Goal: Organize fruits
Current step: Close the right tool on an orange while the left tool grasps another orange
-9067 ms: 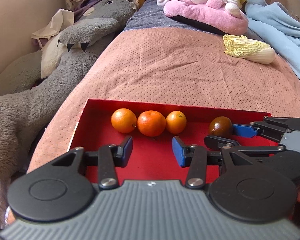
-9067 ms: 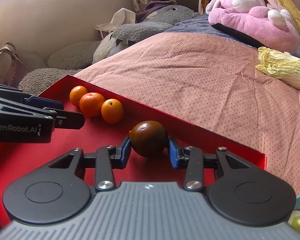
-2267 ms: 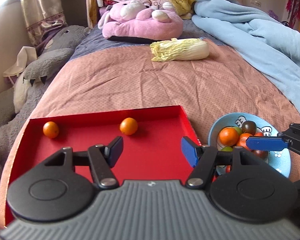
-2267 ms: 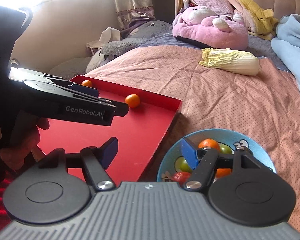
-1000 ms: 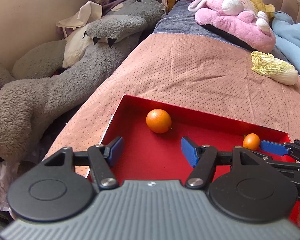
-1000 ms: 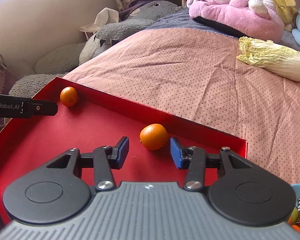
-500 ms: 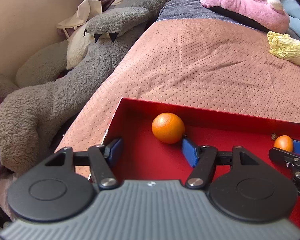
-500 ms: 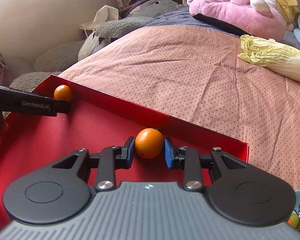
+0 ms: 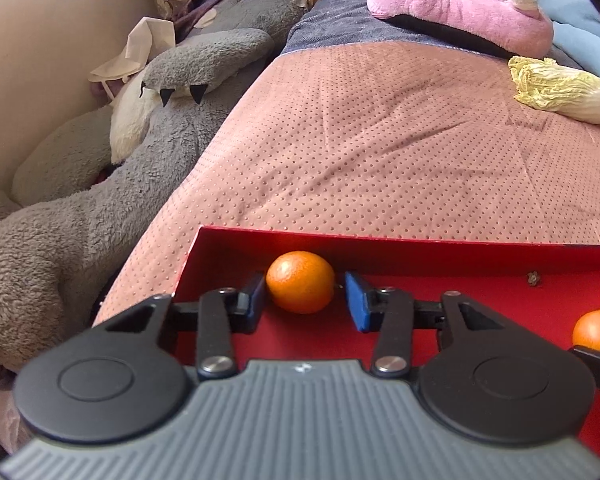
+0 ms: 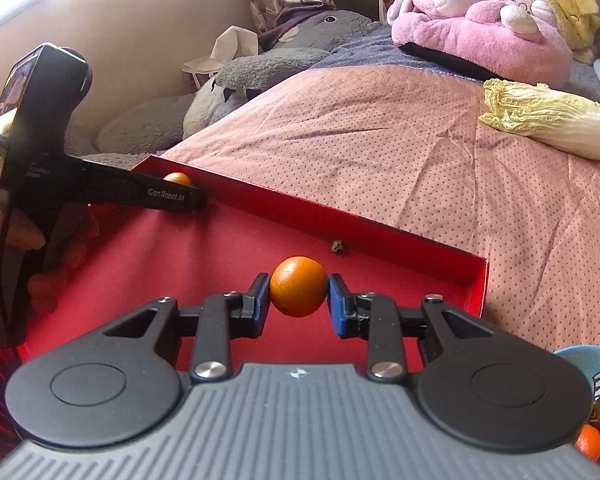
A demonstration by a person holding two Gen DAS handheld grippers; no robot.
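A red tray lies on the pink bedspread. One orange rests by the tray's far wall near its left corner, between the fingers of my left gripper. Its jaws are closing: the left pad is at the peel, and the right pad is still a little apart. My right gripper is shut on a second orange, held just above the tray floor. In the left wrist view that orange shows at the right edge. The first orange peeks from behind the left gripper's finger.
A small dark stem scrap lies by the tray's far wall. A blue bowl with several fruits sits right of the tray. A cabbage lies further up the bed. A grey plush borders the bed's left side.
My left gripper moved in around the corner orange and its jaws narrowed. My right gripper shut on the other orange and drew it back from the far wall, slightly up.
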